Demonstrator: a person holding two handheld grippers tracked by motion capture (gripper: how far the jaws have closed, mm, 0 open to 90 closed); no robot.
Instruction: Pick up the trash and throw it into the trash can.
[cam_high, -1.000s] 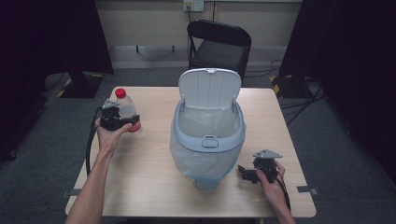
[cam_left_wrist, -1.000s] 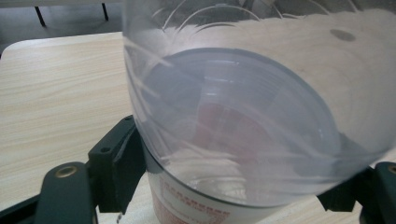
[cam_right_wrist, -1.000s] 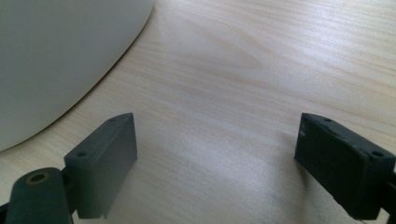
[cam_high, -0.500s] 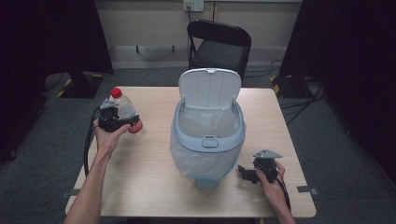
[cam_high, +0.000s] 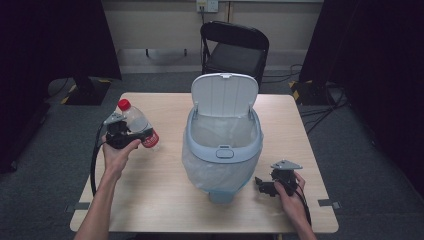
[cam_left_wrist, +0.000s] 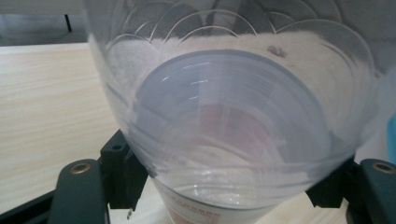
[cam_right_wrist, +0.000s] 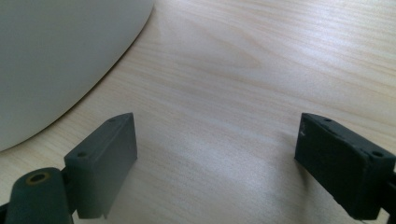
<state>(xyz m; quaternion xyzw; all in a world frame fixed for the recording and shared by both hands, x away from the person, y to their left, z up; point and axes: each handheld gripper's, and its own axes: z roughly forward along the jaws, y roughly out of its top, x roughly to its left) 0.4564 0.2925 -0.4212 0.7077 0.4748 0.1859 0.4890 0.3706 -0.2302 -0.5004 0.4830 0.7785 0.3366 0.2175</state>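
One clear plastic bottle, red cap, red label band low on the body, apparently empty. It sits left of centre in the high view, tilted with the cap toward the upper left, gripped by the left gripper above the surface. Its jaws have just been closing a little and now press the bottle's wide body on both sides, standing far apart. Judgement: light, thin-walled, smooth; it will dent under force, so a hold across the mid-body suits it. The open-lidded bin stands at frame centre. The right gripper, lower right, rests with its jaws wide apart around nothing.
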